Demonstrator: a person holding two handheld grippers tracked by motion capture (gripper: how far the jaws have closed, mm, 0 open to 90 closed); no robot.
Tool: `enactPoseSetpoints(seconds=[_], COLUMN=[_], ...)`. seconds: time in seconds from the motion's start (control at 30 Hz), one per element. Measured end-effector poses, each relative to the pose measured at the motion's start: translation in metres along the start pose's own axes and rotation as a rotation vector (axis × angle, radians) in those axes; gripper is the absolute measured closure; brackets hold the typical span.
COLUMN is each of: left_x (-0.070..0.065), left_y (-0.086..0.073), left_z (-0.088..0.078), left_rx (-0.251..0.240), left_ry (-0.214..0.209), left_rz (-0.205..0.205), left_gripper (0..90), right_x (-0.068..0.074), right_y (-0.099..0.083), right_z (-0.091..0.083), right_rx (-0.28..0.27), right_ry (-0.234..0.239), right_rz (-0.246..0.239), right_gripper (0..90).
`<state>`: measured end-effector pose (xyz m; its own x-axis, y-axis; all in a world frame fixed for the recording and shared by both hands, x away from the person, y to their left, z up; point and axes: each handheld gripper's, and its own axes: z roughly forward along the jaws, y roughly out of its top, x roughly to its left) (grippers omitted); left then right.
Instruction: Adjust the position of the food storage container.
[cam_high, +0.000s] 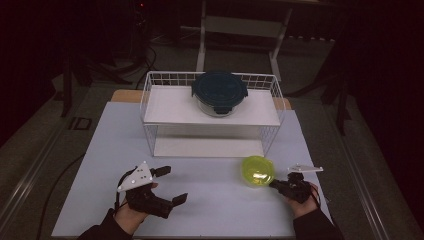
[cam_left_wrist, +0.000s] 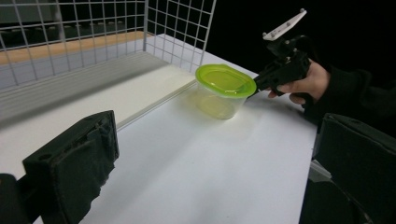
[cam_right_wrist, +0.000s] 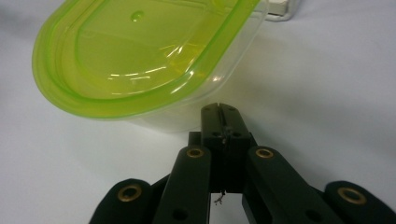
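1. Left: the left gripper (cam_high: 167, 185) rests low on the white table (cam_high: 210, 210), jaws spread wide with nothing between them, well apart from the container. In the left gripper view its 2 black foam pads (cam_left_wrist: 77, 163) frame bare tabletop.

2. Centre, rear: a 2-tier white wire rack (cam_high: 212, 112) stands at the back of the table, with a round glass container under a dark clip-on lid (cam_high: 219, 92) on its upper shelf.

3. Centre-right: the lime-lidded clear plastic tub (cam_high: 258, 171) sits on the table just in front of the rack's right end. It appears empty, so it is probably very light and would skate across the smooth surface at a nudge. The thin walls look springy rather than stiff, and the glossy lid (cam_right_wrist: 140, 56) looks slippery.

4. Right: the right gripper (cam_high: 274, 183) has its jaws clenched together on nothing, tips just at the tub's near wall below the lid rim; whether they touch it cannot be told from the right gripper view.

5. Handling judgement: the raised lid rim is the firmest place to hold, with 1 pad above and 1 below the lip. A squeeze across the full body risks buckling the walls or popping the lid. Closed jaws as they stand could only push the tub, not lift it.
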<state>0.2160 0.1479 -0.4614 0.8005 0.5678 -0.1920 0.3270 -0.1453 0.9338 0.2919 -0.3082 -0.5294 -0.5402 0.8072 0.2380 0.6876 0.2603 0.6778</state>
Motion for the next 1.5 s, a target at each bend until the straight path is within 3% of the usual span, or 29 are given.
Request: enactPoseSetpoints(seconds=[0.27, 0.43, 1.2, 1.5], left_x=[0.000, -0.001, -0.002, -0.002], left_y=[0.000, -0.001, -0.001, -0.002], left_z=[0.000, 0.001, 0.000, 0.001], left_rx=[-0.001, 0.004, 0.003, 0.010], left_ry=[-0.003, -0.008, -0.015, -0.022], left_rz=[0.000, 0.002, 0.002, 0.002], left_gripper=[0.0, 0.0, 0.0, 0.0], right_x=[-0.008, -0.007, 0.037, 0.048], right_y=[0.004, 0.008, 0.034, 0.043], right_z=[-0.003, 0.002, 0.041, 0.058], right_rx=[-0.009, -0.009, 0.028, 0.039], right_ry=[-0.028, -0.015, 0.068, 0.089], right_rz=[0.014, 0.015, -0.081, -0.090], right_gripper=[90.0, 90.0, 90.0, 90.0])
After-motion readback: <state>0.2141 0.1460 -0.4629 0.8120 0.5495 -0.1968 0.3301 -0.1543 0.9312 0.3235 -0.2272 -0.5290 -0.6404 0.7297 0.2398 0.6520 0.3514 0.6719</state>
